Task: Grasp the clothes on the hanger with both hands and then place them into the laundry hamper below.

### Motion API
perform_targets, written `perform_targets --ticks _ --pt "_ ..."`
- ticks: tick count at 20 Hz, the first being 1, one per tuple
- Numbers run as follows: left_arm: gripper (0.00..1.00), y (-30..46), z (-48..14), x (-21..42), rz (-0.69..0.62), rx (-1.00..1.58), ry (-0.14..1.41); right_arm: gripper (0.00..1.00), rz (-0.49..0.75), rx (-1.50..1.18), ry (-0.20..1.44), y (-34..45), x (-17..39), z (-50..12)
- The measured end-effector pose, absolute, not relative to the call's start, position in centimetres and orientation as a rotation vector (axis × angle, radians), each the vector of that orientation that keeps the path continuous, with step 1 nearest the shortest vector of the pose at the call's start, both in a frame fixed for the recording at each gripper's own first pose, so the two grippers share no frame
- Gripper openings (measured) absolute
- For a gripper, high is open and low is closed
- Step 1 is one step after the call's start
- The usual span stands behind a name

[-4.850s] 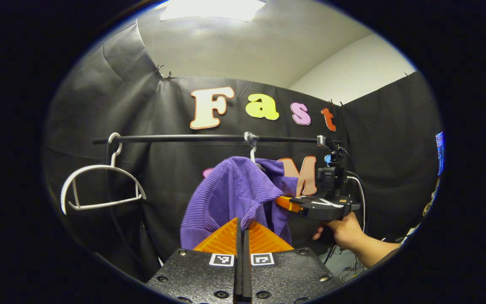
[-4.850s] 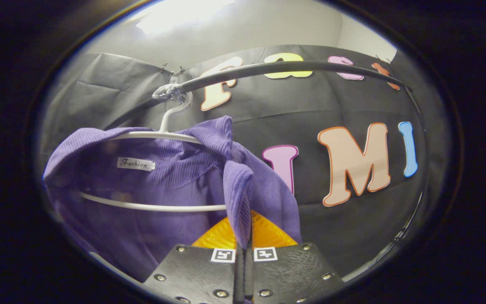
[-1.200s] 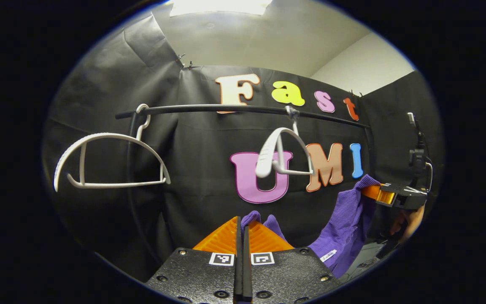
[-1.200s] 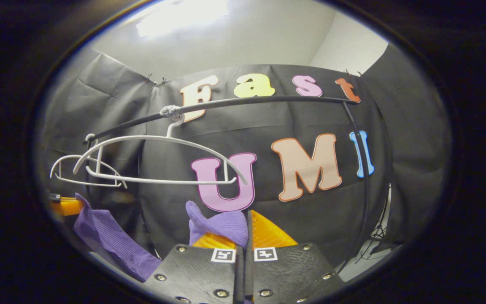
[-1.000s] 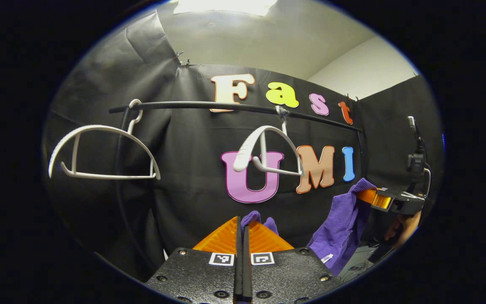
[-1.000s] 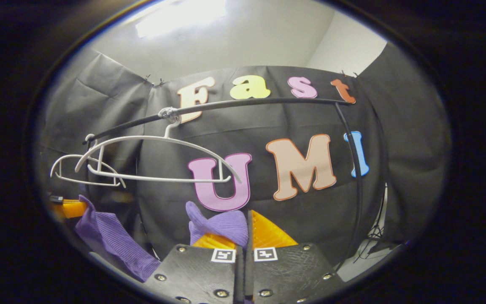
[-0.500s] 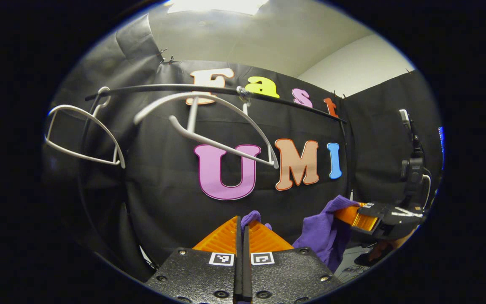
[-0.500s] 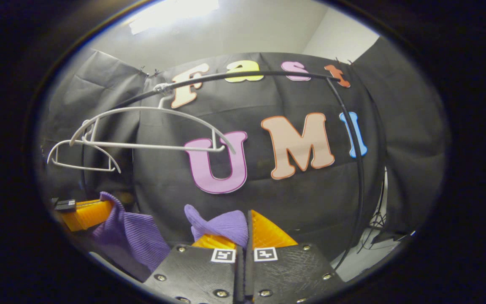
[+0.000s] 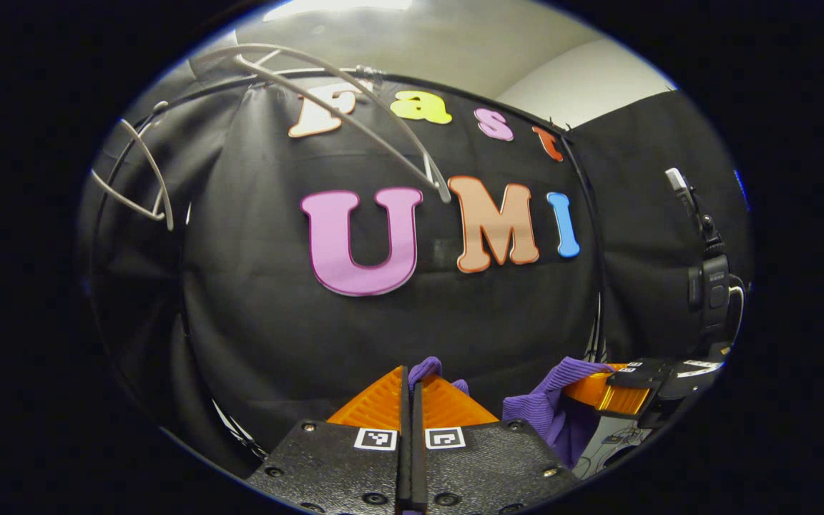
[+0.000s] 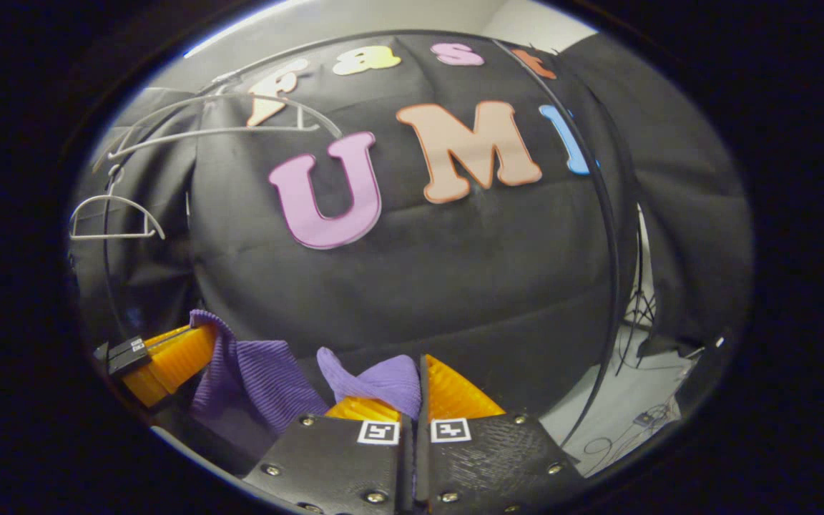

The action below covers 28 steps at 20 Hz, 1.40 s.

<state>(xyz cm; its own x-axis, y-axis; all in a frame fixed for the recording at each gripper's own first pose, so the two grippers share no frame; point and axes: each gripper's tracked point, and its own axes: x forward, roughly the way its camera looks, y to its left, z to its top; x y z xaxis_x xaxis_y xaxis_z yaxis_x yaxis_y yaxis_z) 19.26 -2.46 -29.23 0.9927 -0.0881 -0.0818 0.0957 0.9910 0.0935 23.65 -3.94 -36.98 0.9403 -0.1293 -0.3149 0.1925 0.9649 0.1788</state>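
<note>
Most of the purple ribbed garment (image 9: 548,415) hidden below both tools. Left tool (image 9: 410,390) clenched on a purple fold poking up between its fingers; right tool (image 10: 418,386) likewise pinching a bunched fold (image 10: 376,383), cloth sagging between them. Farther up, two bare white hangers (image 9: 355,107) on the black rail (image 10: 601,236).

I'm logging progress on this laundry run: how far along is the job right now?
Done: the purple garment is off the white hanger, which hangs bare on the rail. In hand: the left gripper and right gripper are each shut on the garment, held low. Left: placing it in the hamper, which is not in sight.
</note>
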Motion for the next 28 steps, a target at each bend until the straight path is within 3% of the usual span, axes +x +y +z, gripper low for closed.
perform_targets --ticks 8,13,24,25,26,28 --pt "0.01 -4.3 -43.7 20.6 -0.137 0.086 0.216 0.02 -0.272 0.176 0.567 -7.0 20.6 -53.7" --pt "0.01 -4.1 -52.8 20.5 -0.123 0.061 0.389 0.02 -0.297 0.16 0.716 -8.3 19.2 -62.5" --pt "0.02 -2.2 -67.2 17.8 -0.091 0.084 0.743 0.07 -0.335 0.187 0.887 -8.9 16.0 -70.9" --pt "0.06 -2.5 -68.1 17.3 -0.121 0.094 0.779 0.1 -0.34 0.185 0.896 -9.0 15.7 -71.3" --pt "0.07 -2.3 -68.9 16.6 -0.127 0.097 0.805 0.29 -0.338 0.182 0.902 -9.0 15.5 -71.5" --pt "0.47 -1.9 -69.6 15.9 -0.118 0.038 0.834 0.76 -0.329 0.164 0.899 -8.9 16.0 -70.5"
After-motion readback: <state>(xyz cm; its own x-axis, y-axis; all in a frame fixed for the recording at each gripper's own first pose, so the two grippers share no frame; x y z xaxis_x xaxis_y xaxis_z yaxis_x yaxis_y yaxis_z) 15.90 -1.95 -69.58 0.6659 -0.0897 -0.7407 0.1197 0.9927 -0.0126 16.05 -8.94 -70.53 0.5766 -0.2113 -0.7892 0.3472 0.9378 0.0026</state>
